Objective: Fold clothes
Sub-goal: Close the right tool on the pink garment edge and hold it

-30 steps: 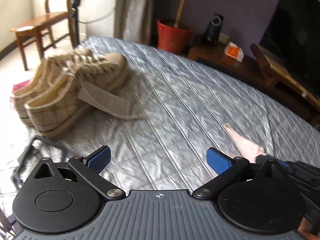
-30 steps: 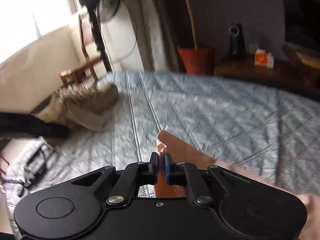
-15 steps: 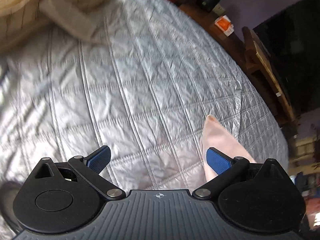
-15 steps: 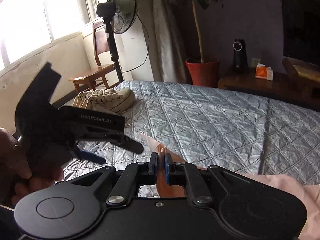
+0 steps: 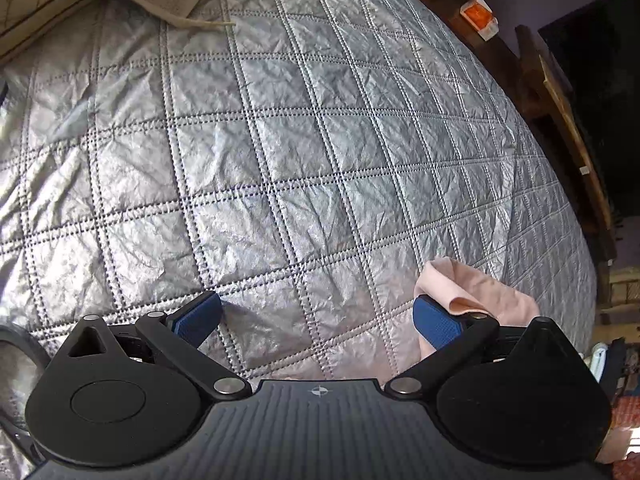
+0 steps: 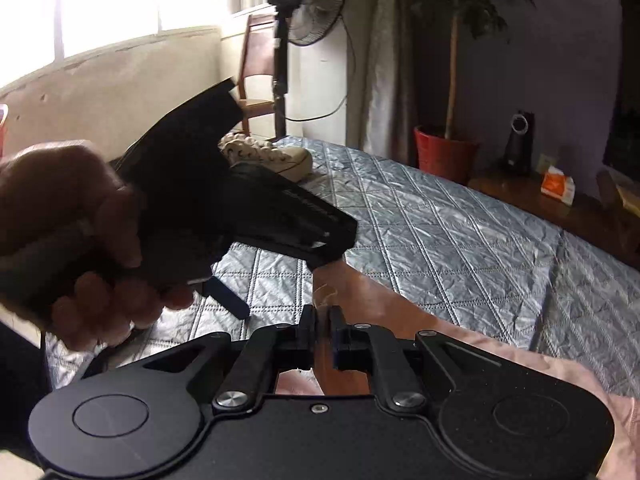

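The pink garment (image 6: 384, 300) lay on the quilted bed (image 6: 460, 240), its long axis running from about five o'clock in the right wrist view up toward eleven o'clock, where its narrow end was pinched between the pressed-together fingers of the right gripper (image 6: 322, 320). In the left wrist view the left gripper (image 5: 316, 314) stood spread wide above the bed, nothing between its blue pads (image 5: 434, 326), with a folded corner of the garment just beside the four o'clock pad. A hand (image 6: 68, 236) held that left gripper at nine o'clock in the right wrist view, and pale shoes (image 6: 276, 156) sat on the bed's far edge at eleven o'clock.
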Demonstrator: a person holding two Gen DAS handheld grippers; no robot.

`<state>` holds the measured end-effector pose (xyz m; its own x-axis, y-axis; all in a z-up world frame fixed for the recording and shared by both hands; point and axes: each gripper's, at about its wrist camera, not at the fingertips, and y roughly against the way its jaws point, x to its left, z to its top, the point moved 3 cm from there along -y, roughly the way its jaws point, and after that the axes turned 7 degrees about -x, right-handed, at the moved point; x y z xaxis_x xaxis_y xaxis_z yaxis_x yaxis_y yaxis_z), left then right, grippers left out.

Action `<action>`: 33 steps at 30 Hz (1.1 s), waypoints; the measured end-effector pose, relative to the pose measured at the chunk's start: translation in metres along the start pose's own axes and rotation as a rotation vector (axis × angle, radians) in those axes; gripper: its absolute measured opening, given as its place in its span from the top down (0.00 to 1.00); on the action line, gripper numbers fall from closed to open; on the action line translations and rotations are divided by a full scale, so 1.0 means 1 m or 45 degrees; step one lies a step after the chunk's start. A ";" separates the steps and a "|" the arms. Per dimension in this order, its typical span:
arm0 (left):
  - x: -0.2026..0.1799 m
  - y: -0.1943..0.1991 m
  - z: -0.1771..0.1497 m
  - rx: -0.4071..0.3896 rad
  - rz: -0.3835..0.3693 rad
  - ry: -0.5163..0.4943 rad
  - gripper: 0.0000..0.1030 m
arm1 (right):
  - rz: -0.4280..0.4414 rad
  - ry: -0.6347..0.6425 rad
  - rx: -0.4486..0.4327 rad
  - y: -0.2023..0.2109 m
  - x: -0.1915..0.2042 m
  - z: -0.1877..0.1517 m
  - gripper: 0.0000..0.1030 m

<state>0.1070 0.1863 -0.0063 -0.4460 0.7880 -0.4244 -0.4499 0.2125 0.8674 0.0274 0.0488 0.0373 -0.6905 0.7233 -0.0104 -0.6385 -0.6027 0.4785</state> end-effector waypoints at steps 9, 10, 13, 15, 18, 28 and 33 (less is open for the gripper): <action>-0.011 0.006 -0.002 -0.031 0.045 -0.087 0.13 | -0.034 0.026 -0.028 0.008 -0.004 -0.003 0.93; -0.014 0.005 -0.003 -0.036 0.054 -0.105 0.18 | -0.035 0.029 -0.031 0.009 -0.003 -0.003 0.93; -0.018 0.004 -0.002 -0.045 0.069 -0.133 0.28 | -0.031 0.058 -0.041 0.009 0.001 -0.004 0.93; -0.017 0.004 -0.001 -0.043 0.068 -0.125 0.28 | -0.012 0.081 -0.046 0.010 0.006 -0.004 0.93; -0.015 0.004 0.000 -0.041 0.058 -0.099 0.10 | -0.008 0.122 -0.028 0.009 0.011 -0.007 0.93; -0.017 -0.001 -0.002 -0.038 0.074 -0.109 0.06 | -0.021 0.157 -0.025 0.009 0.014 -0.010 0.93; -0.014 0.003 0.002 -0.085 0.132 -0.109 0.04 | -0.028 0.159 -0.012 0.008 0.014 -0.014 0.93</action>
<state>0.1136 0.1775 0.0025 -0.4263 0.8509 -0.3070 -0.4566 0.0905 0.8851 0.0084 0.0496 0.0289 -0.7131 0.6888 -0.1305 -0.6566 -0.5910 0.4686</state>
